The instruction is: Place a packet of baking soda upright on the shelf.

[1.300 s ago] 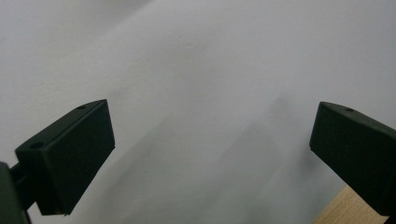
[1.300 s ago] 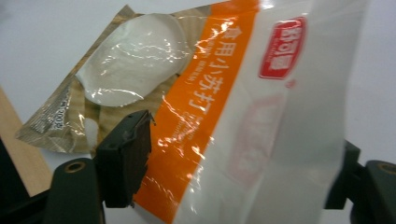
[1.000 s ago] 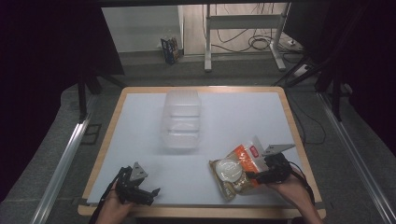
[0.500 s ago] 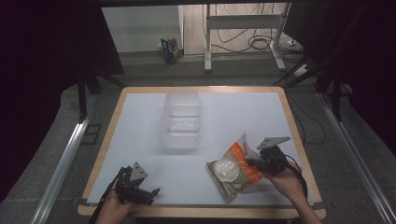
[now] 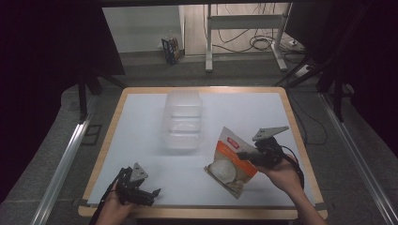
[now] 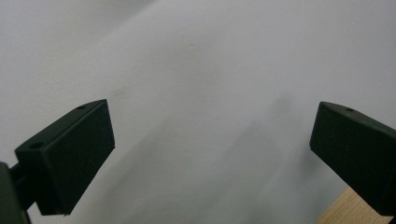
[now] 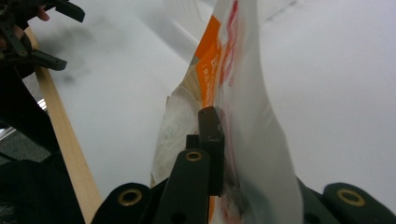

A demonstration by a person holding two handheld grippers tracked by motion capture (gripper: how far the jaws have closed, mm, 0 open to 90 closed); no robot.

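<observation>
The right tongs (image 5: 244,154) are clamping a snack bag (image 5: 230,159), having just closed on its edge, and holding it tilted above the desk (image 5: 281,112). The left tongs (image 5: 152,194), jaws apart with nothing between them, are hovering well apart from the bag, over the near edge.
</observation>
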